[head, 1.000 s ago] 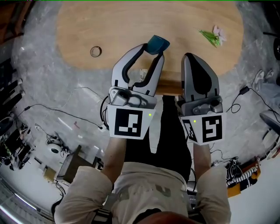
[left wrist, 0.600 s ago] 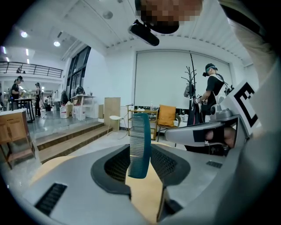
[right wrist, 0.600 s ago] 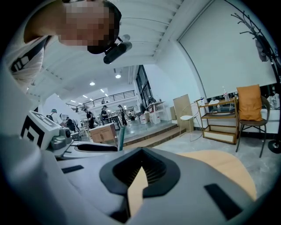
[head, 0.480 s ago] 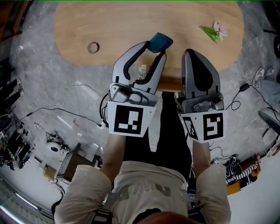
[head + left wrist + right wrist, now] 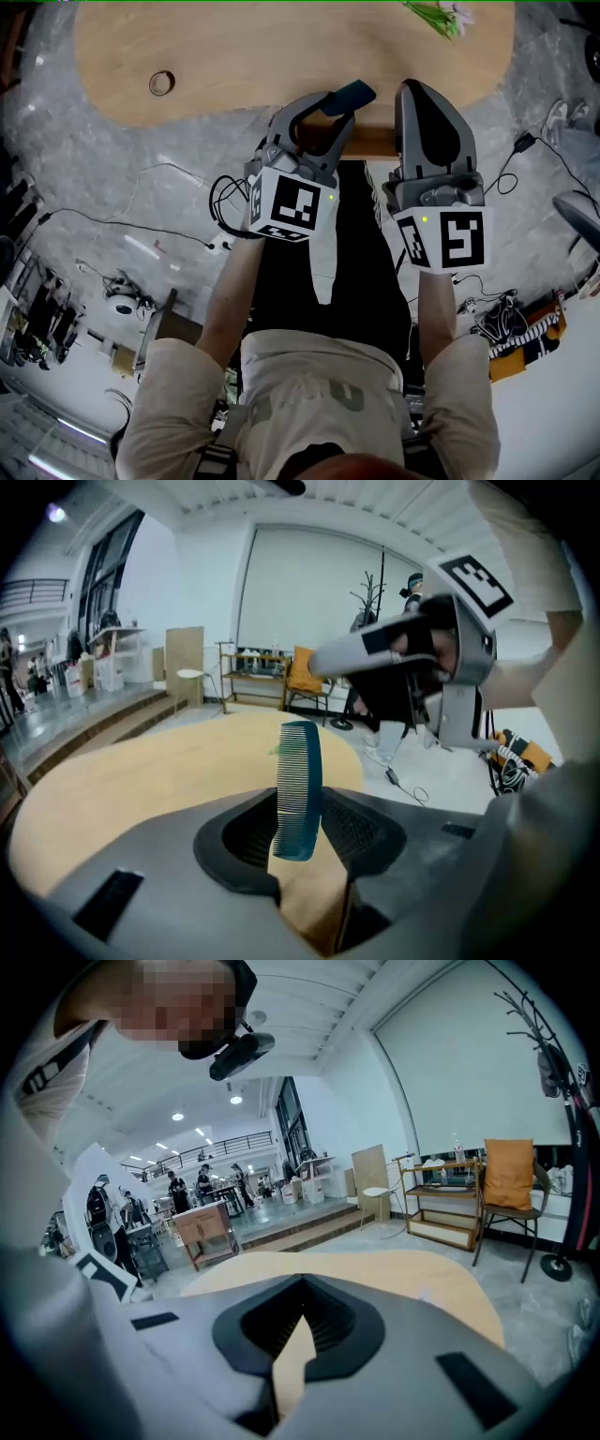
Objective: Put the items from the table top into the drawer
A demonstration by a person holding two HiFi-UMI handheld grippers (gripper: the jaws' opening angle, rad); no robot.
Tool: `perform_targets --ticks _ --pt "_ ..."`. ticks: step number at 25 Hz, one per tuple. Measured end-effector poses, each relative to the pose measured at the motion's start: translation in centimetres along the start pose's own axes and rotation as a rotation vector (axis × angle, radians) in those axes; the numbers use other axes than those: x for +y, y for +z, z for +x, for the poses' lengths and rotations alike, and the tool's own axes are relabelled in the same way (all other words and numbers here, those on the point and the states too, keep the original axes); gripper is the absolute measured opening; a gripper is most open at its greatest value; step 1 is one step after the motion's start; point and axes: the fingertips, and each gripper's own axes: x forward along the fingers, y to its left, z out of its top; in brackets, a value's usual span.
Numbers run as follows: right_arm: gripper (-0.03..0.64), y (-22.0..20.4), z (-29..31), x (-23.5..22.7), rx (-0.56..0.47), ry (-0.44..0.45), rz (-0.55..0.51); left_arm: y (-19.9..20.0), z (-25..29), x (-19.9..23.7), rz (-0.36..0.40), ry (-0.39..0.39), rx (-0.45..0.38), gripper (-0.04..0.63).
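Note:
A teal comb stands upright between the jaws of my left gripper, which is shut on its lower end. This gripper hangs over the near edge of the oval wooden table and points downward. Beside it on the right, my right gripper has its jaws together with nothing between them. A brown wooden piece shows under the table's edge between the two grippers; it may be the drawer's front. A small ring and a sprig of flowers lie on the table.
Cables trail over the grey floor left of the person, and gear is piled at the far left. Another cable and plug lie at the right. The right gripper's marker cube shows in the left gripper view.
Both grippers have come down and back toward the table's near edge. The left one has tipped further downward, still holding the comb. The ring and the flowers lie where they were.

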Motion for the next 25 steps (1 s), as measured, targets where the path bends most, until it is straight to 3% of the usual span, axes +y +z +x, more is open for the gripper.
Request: perform_targets --ticks 10,16,18,21,25 --pt "0.005 -4.8 -2.5 -2.3 0.092 -0.024 0.054 -15.3 5.4 -6.0 0.103 -0.138 0.407 0.150" --pt "0.005 -6.5 -2.2 -2.2 0.119 -0.012 0.072 -19.9 7.8 -6.5 0.135 -0.190 0.564 0.150" --pt "0.005 -6.8 -2.1 -2.0 0.126 -0.002 0.074 -20.8 8.0 -6.7 0.115 -0.201 0.603 0.150" --pt "0.005 -6.7 -1.8 -1.8 0.132 0.024 0.081 -22.2 7.9 -7.0 0.025 -0.190 0.671 0.150" --pt "0.005 -6.3 -1.2 -1.8 0.123 0.043 0.086 -23.4 7.9 -6.9 -0.065 -0.151 0.705 0.150"
